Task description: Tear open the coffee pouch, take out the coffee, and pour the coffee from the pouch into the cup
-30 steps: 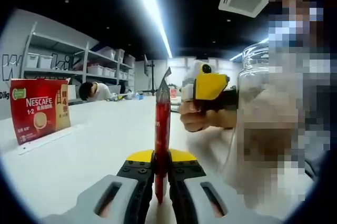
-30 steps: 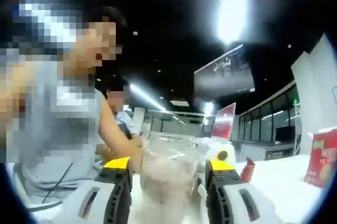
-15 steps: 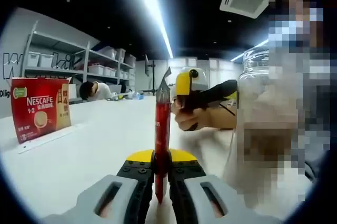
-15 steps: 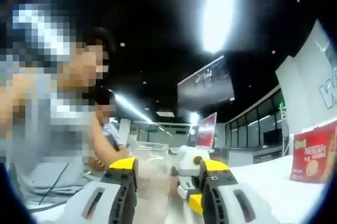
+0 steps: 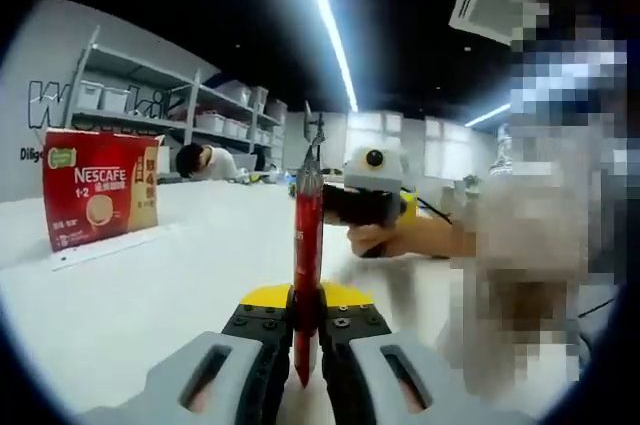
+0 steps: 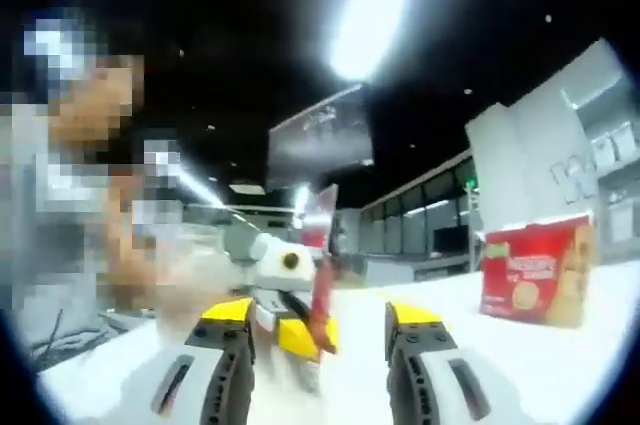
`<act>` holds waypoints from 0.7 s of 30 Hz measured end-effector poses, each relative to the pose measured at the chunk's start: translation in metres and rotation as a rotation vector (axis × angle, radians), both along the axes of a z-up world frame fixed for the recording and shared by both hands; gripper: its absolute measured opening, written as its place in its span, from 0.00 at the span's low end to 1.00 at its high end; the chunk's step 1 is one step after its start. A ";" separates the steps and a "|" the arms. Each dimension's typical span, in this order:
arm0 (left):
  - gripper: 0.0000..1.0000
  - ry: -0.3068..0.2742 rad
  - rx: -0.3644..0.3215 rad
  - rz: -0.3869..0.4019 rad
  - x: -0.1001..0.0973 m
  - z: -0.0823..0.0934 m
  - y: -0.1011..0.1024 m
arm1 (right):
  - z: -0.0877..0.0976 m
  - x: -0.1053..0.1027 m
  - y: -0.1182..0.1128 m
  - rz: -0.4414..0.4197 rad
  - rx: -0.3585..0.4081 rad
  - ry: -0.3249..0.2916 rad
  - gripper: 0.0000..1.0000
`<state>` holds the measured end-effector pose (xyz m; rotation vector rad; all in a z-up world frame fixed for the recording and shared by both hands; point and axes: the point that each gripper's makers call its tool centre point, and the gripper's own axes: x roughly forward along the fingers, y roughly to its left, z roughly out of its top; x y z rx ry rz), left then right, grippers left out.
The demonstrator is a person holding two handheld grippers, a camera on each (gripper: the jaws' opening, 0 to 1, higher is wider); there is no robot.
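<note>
**Your grippers and what you wear**

Your left gripper [image 5: 307, 340] has two light grey jaws with slotted oval cut-outs, each lined on its inner edge with black plates fixed by small screws, and yellow caps at the tips. Your right gripper [image 6: 318, 340] is built alike: grey slotted jaws, black inner strips, yellow tips. Seen from the left gripper view, your right gripper carries a white housing above a black body with a yellow part and a thin dark cable trailing behind it. Your grey top [image 6: 45, 255] shows in the right gripper view.
</note>
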<state>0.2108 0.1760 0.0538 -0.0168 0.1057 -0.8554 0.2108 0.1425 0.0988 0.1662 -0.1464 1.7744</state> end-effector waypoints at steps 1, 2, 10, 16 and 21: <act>0.12 -0.010 -0.017 0.014 0.001 0.005 0.003 | -0.001 0.005 0.000 -0.015 0.002 0.013 0.52; 0.12 -0.013 -0.027 0.020 0.002 0.007 0.005 | -0.001 0.006 0.000 -0.021 0.001 0.017 0.52; 0.12 -0.027 -0.091 0.077 0.003 0.026 0.019 | 0.002 0.020 0.008 -0.109 0.025 0.118 0.54; 0.12 -0.034 -0.133 0.132 0.008 0.035 0.022 | -0.005 0.016 0.019 -0.100 -0.002 0.122 0.53; 0.12 -0.023 -0.227 0.066 0.001 0.048 0.011 | -0.010 -0.001 0.028 -0.038 -0.035 0.094 0.50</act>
